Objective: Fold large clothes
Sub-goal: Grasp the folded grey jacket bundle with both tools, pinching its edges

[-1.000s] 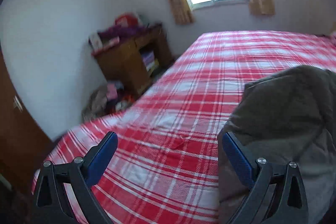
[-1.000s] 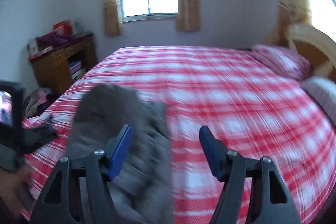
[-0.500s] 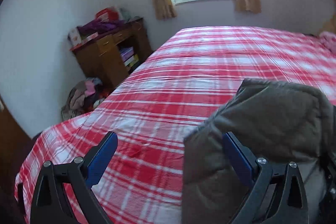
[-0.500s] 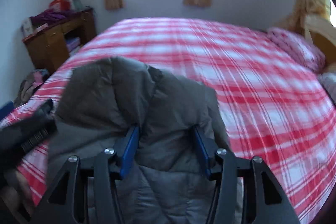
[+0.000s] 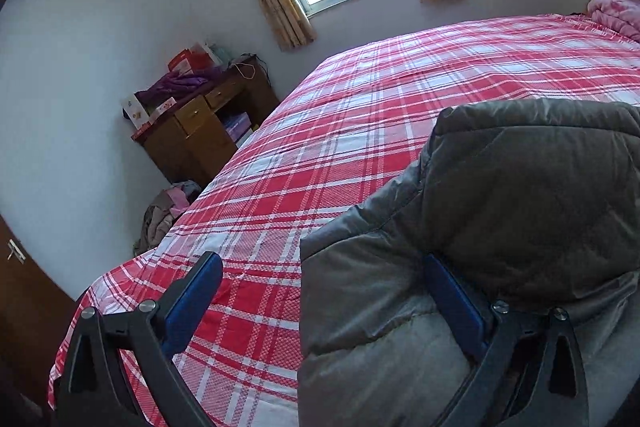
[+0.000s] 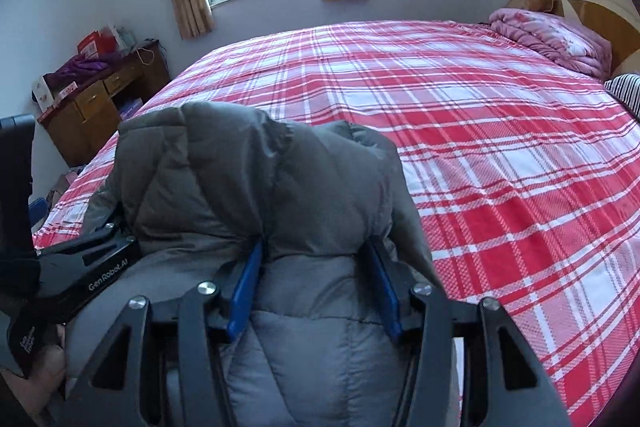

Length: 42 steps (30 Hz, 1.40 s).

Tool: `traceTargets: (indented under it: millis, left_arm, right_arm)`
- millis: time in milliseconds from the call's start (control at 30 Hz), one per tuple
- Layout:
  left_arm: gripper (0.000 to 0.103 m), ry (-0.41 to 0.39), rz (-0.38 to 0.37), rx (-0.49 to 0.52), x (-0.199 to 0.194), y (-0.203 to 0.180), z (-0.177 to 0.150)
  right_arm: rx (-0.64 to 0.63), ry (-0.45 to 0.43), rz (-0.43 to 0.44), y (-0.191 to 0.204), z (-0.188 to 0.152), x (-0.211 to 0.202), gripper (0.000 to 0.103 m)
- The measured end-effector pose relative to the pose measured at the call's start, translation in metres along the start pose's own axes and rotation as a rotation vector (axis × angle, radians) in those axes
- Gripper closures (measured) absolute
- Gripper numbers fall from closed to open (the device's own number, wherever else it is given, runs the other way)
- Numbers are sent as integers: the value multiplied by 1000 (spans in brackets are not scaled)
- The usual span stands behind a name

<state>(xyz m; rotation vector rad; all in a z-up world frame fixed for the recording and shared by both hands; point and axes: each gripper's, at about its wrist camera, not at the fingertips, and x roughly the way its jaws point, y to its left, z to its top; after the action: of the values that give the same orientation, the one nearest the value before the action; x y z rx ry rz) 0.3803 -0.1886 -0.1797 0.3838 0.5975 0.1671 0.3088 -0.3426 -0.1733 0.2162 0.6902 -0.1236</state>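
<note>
plaid bed [image 6: 500,131]: only right view shows headboard [image 6: 596,7].

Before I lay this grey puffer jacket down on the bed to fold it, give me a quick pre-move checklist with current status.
1. Right gripper pinching grey puffer jacket: ok, fabric bunched between the pads.
2. Left gripper holding jacket: not ok, jaws wide open, only one pad touches fabric.
3. Red-and-white plaid bed sheet ahead free of clutter: ok.
4. Folded pink blanket out of the way: ok, far at the headboard.
5. Jacket spread flat: not ok, bunched.
</note>
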Motion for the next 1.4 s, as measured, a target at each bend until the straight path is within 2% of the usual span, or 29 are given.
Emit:
traceTargets:
  millis: [467, 1400]
  left_arm:
    - [1, -18, 16, 28, 10, -13, -10]
    - [1, 34, -77, -21, 21, -5, -13]
  right_arm:
    - [29, 21, 25, -5, -12, 13, 49]
    - [1, 55, -17, 0, -15, 23, 46]
